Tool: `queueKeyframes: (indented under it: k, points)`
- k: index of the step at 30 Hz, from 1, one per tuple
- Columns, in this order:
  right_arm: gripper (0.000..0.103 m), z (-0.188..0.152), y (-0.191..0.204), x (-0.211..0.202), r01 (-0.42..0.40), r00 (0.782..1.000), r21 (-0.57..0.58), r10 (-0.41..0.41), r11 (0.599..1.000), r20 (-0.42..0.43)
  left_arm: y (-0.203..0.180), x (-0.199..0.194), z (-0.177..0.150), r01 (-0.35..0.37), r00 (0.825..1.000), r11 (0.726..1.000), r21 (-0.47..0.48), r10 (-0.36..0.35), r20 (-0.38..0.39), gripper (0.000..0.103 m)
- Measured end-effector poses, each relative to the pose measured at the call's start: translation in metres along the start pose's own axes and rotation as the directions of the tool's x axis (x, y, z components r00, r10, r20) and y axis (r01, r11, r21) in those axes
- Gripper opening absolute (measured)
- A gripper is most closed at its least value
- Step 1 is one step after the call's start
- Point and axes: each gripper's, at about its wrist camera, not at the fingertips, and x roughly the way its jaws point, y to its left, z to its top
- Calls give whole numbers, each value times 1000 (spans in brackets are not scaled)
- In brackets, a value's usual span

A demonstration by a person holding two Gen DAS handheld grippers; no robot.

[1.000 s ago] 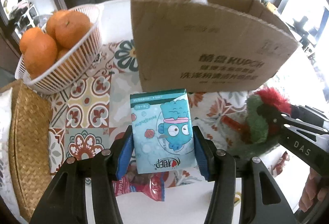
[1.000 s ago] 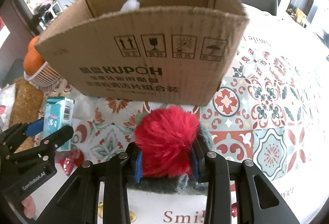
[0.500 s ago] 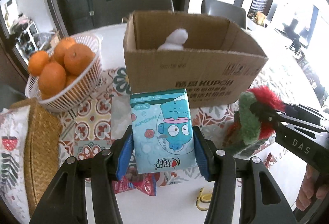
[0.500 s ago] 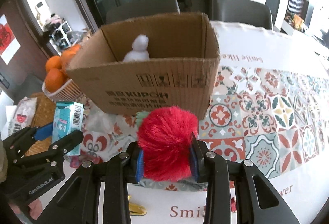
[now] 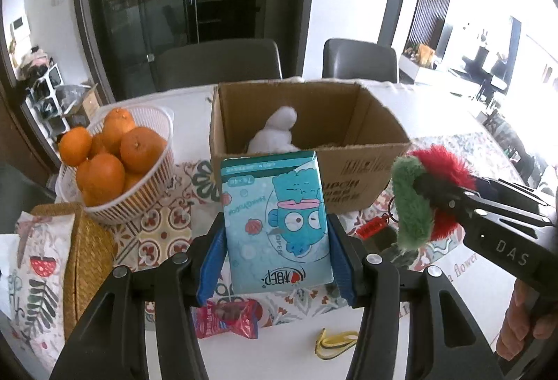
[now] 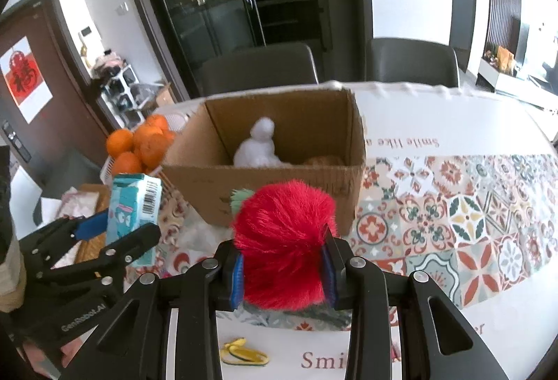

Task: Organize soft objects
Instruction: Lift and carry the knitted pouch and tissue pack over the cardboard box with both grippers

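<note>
- Landmark: open cardboard box [image 5: 352, 167], sitting upright on the patterned tablecloth [image 6: 470, 205].
- left gripper [image 5: 277, 261]: jaws closed partway onto a teal tissue pack [image 5: 275, 223], blue pads [image 5: 212, 258] pressed on both long sides. Pack is upright, printed cartoon face toward the camera, held in the air on the near side of the box, its top edge overlapping the box's front wall in the left wrist view.
- right gripper [image 6: 282, 270]: jaws closed narrow onto a red-and-green plush toy [image 6: 284, 240], fur bulging out past both pads. Toy is in the air, near side of the box, at the box's front-right corner in the left wrist view.
- The two grippers sit side by side in front of the box, pack left of toy, not touching.
- Inside the box: white plush [image 6: 258, 144] against the back-left area; something brownish low at the right inner wall, can't tell what.
- Left of the box: white basket [image 5: 115, 202] of oranges [image 5: 104, 171], just beside it. Woven mat [image 5: 83, 261] further left and nearer.
- On the table near side of the box, under the grippers: red snack packet [image 5: 226, 317], yellow clip [image 5: 334, 341].
- Behind the box: two dark chairs [image 5: 359, 59] at the far table edge.
- A hand [image 5: 523, 324] is visible on the right gripper's handle at the frame edge.
</note>
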Motion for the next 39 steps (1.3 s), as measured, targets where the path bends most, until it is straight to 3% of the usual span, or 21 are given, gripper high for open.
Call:
queueKeyframes:
  k: [25,39]
  points:
    - [35,51,25,-54,-34,981,-60,45,998,186,-2,-47,49,29,990,997,75,-39,135,54]
    - [35,80,24,-36,-14,979,-71,28,997,200,-2,-24,80,15,991,996,83,-26,133,54]
